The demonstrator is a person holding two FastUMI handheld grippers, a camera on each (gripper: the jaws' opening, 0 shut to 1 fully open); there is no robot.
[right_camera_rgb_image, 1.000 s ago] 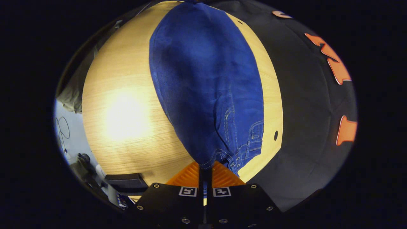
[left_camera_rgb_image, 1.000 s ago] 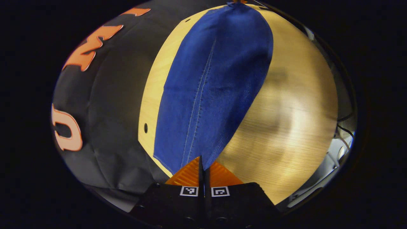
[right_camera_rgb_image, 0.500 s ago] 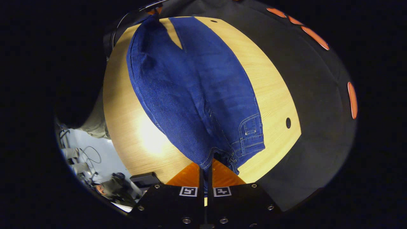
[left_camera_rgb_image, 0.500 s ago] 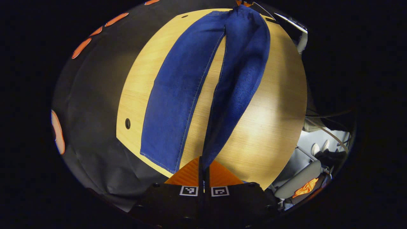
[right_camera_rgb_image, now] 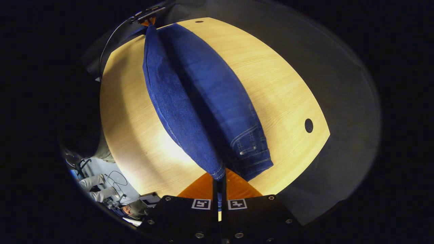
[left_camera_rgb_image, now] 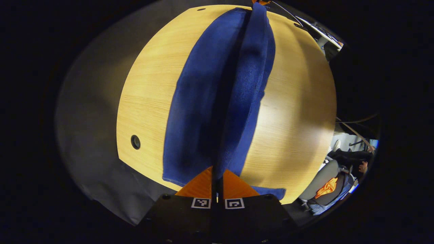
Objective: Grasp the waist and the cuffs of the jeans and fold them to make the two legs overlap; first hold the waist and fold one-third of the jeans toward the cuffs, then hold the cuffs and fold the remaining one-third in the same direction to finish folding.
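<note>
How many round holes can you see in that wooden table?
2. One hole sits near the table corner at the cuff end; another hole is near the corner by the waist of the jeans. More may be hidden under the denim.

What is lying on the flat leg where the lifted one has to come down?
Nothing visible. The flat leg lies bare on the table. The left gripper and right gripper each clamp the jeans, holding the lifted leg above it.

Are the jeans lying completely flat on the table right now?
No: in the right gripper view one half of the jeans is lifted up off the table, pinched at the waist by the right gripper.
</note>
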